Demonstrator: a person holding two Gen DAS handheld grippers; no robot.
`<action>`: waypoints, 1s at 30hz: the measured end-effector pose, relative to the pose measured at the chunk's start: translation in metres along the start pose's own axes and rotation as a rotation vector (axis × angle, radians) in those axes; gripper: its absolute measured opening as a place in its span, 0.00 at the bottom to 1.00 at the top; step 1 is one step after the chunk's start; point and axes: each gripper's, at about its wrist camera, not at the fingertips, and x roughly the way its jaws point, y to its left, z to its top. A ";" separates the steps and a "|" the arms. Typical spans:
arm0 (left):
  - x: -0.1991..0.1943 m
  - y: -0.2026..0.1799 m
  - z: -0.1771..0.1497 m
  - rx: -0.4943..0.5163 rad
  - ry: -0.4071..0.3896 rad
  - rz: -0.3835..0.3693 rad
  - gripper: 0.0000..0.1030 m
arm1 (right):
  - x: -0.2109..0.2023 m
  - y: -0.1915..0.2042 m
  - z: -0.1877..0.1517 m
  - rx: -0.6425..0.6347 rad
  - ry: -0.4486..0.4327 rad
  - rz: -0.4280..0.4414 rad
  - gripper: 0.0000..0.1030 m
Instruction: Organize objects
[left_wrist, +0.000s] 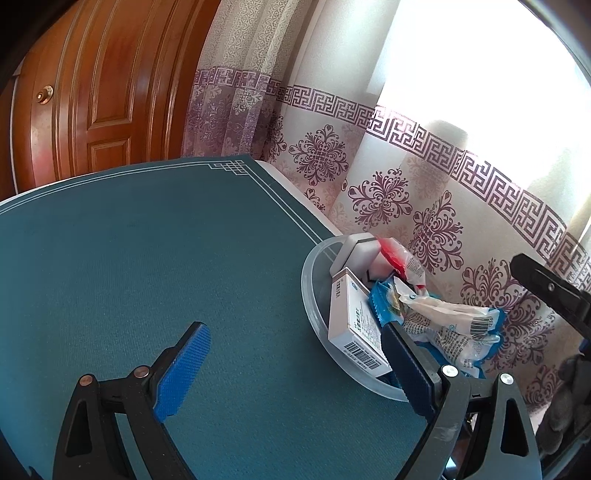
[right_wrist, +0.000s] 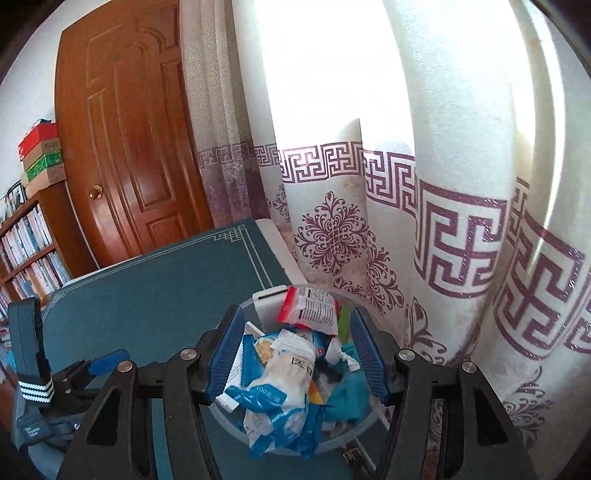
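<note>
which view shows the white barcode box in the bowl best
The left wrist view. There the white box lies along the near wall of the clear bowl, with its long face and barcode end showing. In the right wrist view only a thin white edge of the box shows, behind the blue-and-white packets.

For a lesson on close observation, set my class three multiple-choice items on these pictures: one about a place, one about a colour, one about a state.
1. Where does the clear bowl stand?
A. in the middle of the table
B. near the table edge by the curtain
C. on the bookshelf

2. What colour is the table cover?
A. red
B. yellow
C. teal

3. How is the left claw?
A. open, holding nothing
B. shut on a box
C. shut on a packet

Key: 1 B, the patterned curtain hangs right behind it; 2 C, teal with a white border; 3 A, its blue pads stand wide apart over bare cover.
</note>
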 end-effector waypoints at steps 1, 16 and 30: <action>0.000 -0.001 0.000 0.003 -0.001 0.001 0.93 | -0.006 -0.002 -0.006 0.004 0.003 -0.001 0.69; -0.032 -0.049 -0.002 0.183 -0.077 0.078 0.99 | -0.028 0.006 -0.051 -0.073 0.151 -0.063 0.92; -0.036 -0.055 -0.003 0.188 -0.056 0.065 1.00 | -0.023 0.017 -0.054 -0.111 0.183 -0.089 0.93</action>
